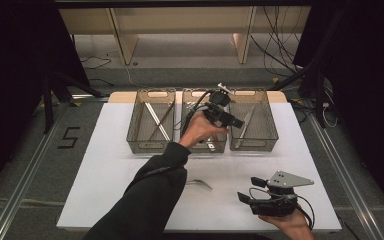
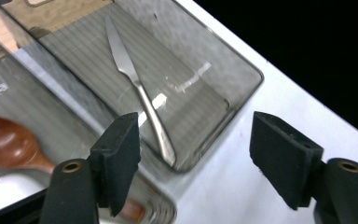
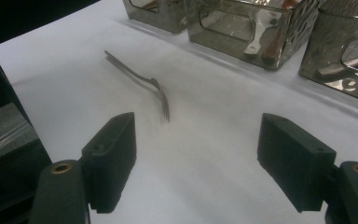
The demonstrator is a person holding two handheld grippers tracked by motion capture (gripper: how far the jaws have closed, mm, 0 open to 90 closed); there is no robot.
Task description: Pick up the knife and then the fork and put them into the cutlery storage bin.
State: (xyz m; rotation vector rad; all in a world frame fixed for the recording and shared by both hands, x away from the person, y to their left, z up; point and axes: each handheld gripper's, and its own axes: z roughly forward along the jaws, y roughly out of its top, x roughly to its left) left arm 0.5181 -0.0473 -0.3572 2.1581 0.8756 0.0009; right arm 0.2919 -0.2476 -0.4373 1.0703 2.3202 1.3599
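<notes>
On the white table [image 1: 105,165], your left gripper [image 1: 228,119] hung with jaws spread and empty over the right basket [image 1: 270,132], where a knife [image 2: 137,86] lay; the fork [image 3: 144,81] waited nearer (unsorted), facing your right gripper [image 3: 198,161], jaws apart.

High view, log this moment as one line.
left gripper: open, empty, over baskets | knife: in right basket | right gripper: open, empty | fork: loose on table

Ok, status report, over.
Left gripper open over bins, empty. Right gripper open, empty. Knife in right bin. Fork on table, nothing in the way.
</notes>
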